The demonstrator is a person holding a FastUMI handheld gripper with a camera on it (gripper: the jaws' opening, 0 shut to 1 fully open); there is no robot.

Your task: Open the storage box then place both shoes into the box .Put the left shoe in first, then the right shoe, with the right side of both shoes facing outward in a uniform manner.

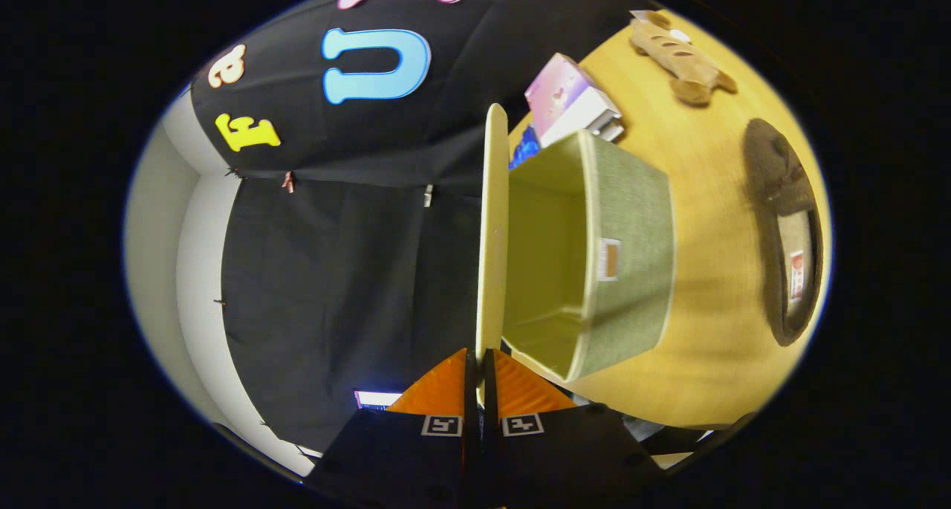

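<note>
The gripper [479, 360] pinches the pale lid [492, 234] of the green fabric box [631, 256], lifted open. Beyond the box lie a dark slipper [784, 219], pink book [568, 96] and brown plush toy [680, 56] on the wooden table [713, 345].

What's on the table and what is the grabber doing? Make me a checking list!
Surface: wooden table, seen rotated.
Job's things: green storage box open, nothing seen inside; its lid raised edge-on; one dark shoe beyond the box.
Clutter: pink box and a brown plush toy beyond the storage box.
Gripper: gripper fingers pinched on the lid's edge.
Cables: nothing seen.
Surroundings: black cloth wall.
</note>
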